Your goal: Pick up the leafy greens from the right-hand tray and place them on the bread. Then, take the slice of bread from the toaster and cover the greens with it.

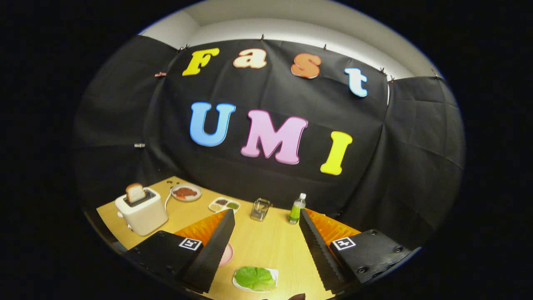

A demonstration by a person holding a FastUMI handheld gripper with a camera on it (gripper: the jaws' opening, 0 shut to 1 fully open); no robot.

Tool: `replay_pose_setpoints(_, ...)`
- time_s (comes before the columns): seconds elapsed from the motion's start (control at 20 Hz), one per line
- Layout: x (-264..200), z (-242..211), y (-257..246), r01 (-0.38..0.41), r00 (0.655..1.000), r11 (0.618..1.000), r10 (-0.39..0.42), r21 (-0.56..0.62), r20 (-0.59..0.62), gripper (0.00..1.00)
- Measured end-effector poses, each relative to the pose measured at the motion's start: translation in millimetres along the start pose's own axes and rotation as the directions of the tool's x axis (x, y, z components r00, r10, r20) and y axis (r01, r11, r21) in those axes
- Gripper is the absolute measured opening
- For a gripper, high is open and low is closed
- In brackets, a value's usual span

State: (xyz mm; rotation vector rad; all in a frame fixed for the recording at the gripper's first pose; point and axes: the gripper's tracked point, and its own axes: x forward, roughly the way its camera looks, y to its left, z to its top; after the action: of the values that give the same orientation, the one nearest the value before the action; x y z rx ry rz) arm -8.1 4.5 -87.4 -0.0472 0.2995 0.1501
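gripper [266, 246]: fingers wide, holding 0; set to straddle greens
leafy greens [255, 278]: on white tray [272, 273] btwn fingers, untouched
toaster [141, 211]: bread slice [135, 192] upright in slot, ready for later

My fingers [216, 246] are matte black with ridged inner faces, backed by orange panels, and each block behind them carries a small black-and-white square marker. The leafy greens [255, 278] are bright green on a white tray [273, 273]. The table [270, 241] is pale yellow wood. The toaster [141, 212] is cream, its slice of bread [135, 192] white with a tan crust. A plate [227, 253] shows pink; a bottle [296, 209] is green with a white cap.
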Motion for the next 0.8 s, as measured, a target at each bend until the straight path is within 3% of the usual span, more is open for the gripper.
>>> replay_pose_setpoints(0.15,13,-57,6,-0.076,0.986,0.997,0.071,-0.026,-0.152,0.97)
replay_pose_setpoints(0.3,22,-125,14,-0.156,0.940,0.987,0.141,-0.024,-0.310,0.97)
replay_pose_setpoints(0.5,32,-201,29,-0.261,0.845,0.965,0.238,0.020,-0.479,0.98)
replay_pose_setpoints(0.8,49,-291,39,-0.371,0.687,0.926,0.320,0.063,-0.652,0.97)
